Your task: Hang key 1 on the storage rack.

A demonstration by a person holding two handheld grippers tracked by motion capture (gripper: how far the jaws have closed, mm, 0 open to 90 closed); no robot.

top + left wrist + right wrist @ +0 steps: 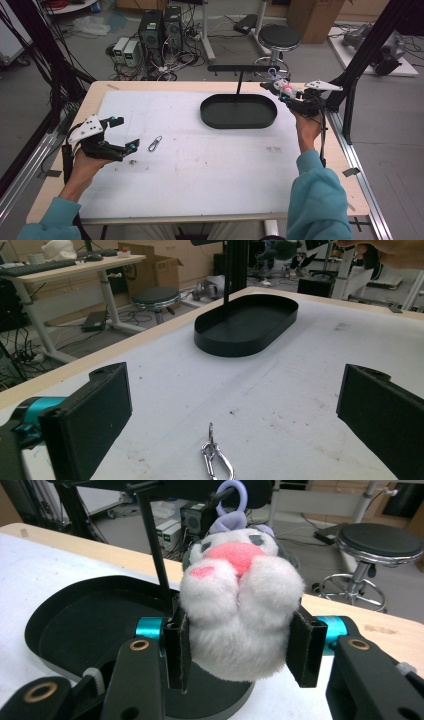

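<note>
Plush [242, 610], soft and light, is squashing between the right gripper's [243, 652] clamped pads beside the tray [75, 630], best gripped around its middle, while the left gripper [235, 405] is gaping wide over the clip [216, 460]

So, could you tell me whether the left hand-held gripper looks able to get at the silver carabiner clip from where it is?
Probably yes: the left hand-held gripper has its jaws open, and the carabiner clip lies bare on the white mat just ahead, between them.
</note>
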